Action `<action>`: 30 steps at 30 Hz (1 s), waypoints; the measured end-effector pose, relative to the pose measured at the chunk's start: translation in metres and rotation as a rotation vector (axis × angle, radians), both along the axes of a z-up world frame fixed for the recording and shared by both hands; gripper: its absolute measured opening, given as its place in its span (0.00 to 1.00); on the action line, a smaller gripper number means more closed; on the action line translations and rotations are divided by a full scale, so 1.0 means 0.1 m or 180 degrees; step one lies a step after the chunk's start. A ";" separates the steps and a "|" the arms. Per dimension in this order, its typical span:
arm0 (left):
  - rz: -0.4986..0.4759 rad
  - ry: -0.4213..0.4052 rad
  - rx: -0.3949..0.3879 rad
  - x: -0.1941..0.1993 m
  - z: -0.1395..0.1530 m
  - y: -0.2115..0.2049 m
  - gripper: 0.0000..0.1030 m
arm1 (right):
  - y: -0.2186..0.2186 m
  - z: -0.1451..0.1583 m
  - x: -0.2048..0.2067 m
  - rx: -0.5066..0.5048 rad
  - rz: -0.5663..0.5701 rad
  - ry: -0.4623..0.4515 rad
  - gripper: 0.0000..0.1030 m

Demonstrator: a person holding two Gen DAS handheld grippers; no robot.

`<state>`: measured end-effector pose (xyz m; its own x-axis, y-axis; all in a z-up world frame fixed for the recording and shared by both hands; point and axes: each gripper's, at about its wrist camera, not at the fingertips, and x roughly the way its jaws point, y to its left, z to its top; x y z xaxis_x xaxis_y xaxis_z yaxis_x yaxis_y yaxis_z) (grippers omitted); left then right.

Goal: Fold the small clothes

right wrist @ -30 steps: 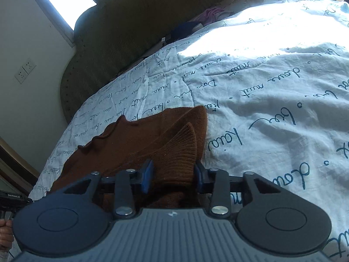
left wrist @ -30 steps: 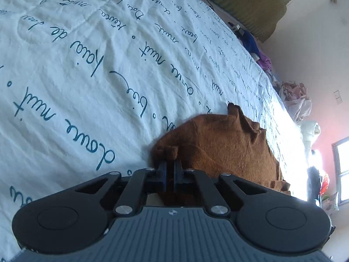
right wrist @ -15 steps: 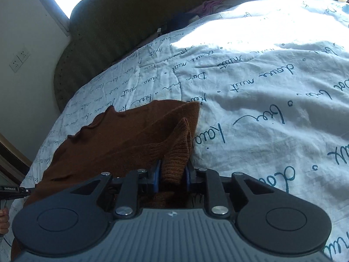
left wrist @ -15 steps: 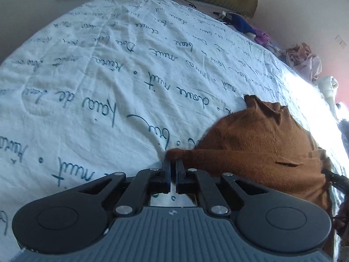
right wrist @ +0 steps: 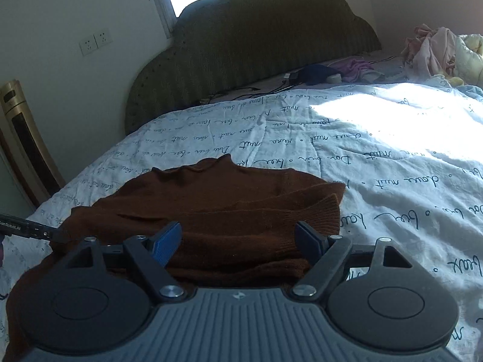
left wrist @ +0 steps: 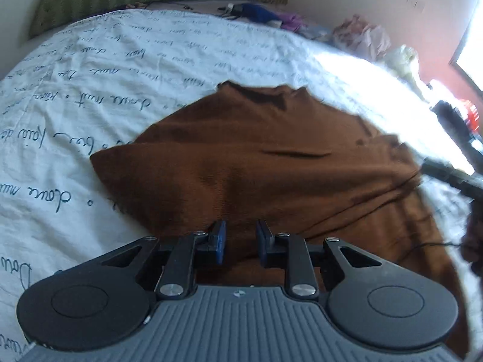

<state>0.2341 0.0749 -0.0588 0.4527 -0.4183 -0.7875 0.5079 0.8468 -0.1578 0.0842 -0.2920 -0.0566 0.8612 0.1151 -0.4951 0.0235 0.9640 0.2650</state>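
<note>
One brown sweater [right wrist: 229, 208] lies on one bed [right wrist: 392, 150] under one white script-printed cover. Two tools show: the left tool [left wrist: 240, 242] and the right tool [right wrist: 238, 242], each with two blue-padded fingers. One green headboard [right wrist: 256, 60] stands at the bed's far edge, with one pile of pale clothes [right wrist: 434, 51] at the far right corner. Two wall sockets [right wrist: 96, 42] sit side by side.

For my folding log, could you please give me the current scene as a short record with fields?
garment: brown sweater, lying on the bed, ribbed cuff folded across it
surface: white quilt with blue script
left gripper: jaws partly open over the sweater, holding nothing
right gripper: jaws wide open, holding nothing
background: green headboard, loose clothes by the pillows
</note>
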 end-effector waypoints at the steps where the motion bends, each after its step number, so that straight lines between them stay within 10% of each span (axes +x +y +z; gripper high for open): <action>1: 0.0014 -0.0009 -0.0047 0.02 -0.08 0.05 0.22 | 0.07 -0.03 0.05 -0.0151 0.0013 -0.0002 0.80; 9: 0.0298 0.0020 0.0141 -0.12 -0.05 0.40 0.11 | -0.13 -0.33 0.13 -0.0263 0.0089 0.0605 0.80; 13: 0.0420 -0.0008 -0.0123 -0.18 0.23 0.46 0.12 | -0.38 -0.13 0.09 0.0248 0.0084 0.0276 0.80; 16: 0.0268 -0.0200 -0.0413 -0.21 0.50 0.25 0.38 | -0.43 -0.08 0.23 0.0375 0.0154 0.0195 0.79; 20: 0.0217 -0.0232 -0.0246 0.06 0.36 -0.18 0.54 | -0.34 -0.17 0.56 0.0565 0.0491 0.0411 0.48; 23: 0.0329 -0.0136 0.0143 0.21 -0.02 -0.22 0.48 | -0.29 -0.30 0.73 0.0340 0.0423 0.0597 0.40; 30: 0.0482 -0.0520 0.0217 -0.01 -0.12 0.11 0.34 | -0.53 -0.38 0.68 0.0166 0.0168 0.0446 0.35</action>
<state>0.2331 0.0860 -0.0705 0.6300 -0.2843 -0.7227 0.3884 0.9212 -0.0238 0.1524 -0.3452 -0.0945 0.7763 0.1870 -0.6021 0.0135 0.9499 0.3123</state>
